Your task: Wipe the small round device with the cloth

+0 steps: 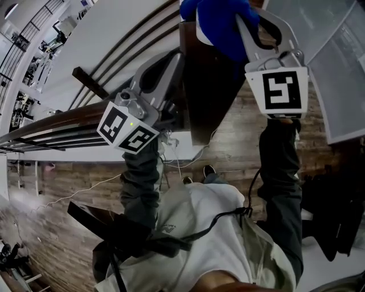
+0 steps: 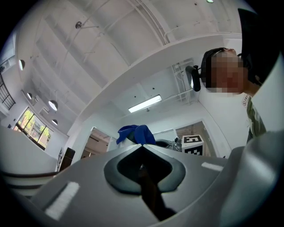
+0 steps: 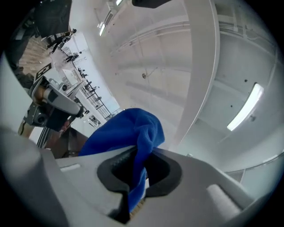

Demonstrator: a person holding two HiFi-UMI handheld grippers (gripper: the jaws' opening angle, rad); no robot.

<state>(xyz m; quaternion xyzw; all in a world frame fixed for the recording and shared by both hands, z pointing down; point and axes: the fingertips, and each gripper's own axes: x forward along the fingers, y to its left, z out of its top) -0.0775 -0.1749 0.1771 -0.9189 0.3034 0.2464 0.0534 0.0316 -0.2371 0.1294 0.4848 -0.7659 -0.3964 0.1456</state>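
Note:
A blue cloth (image 1: 219, 23) hangs bunched from my right gripper (image 1: 246, 16), raised at the top of the head view. In the right gripper view the jaws of the right gripper (image 3: 141, 153) are shut on the cloth (image 3: 124, 131), which spills out past the tips. My left gripper (image 1: 171, 60) is held up to its left, a short way from the cloth. In the left gripper view the left gripper (image 2: 142, 145) has its tips together, and I see nothing between them. The cloth (image 2: 135, 133) shows just beyond them. No small round device is in any view.
Both gripper views point up at a white ceiling with a strip light (image 2: 145, 103). A person in a white shirt (image 1: 199, 228) fills the lower head view and shows at the right of the left gripper view. A dark wooden panel (image 1: 205, 97) and a brick-patterned surface (image 1: 74, 182) lie behind.

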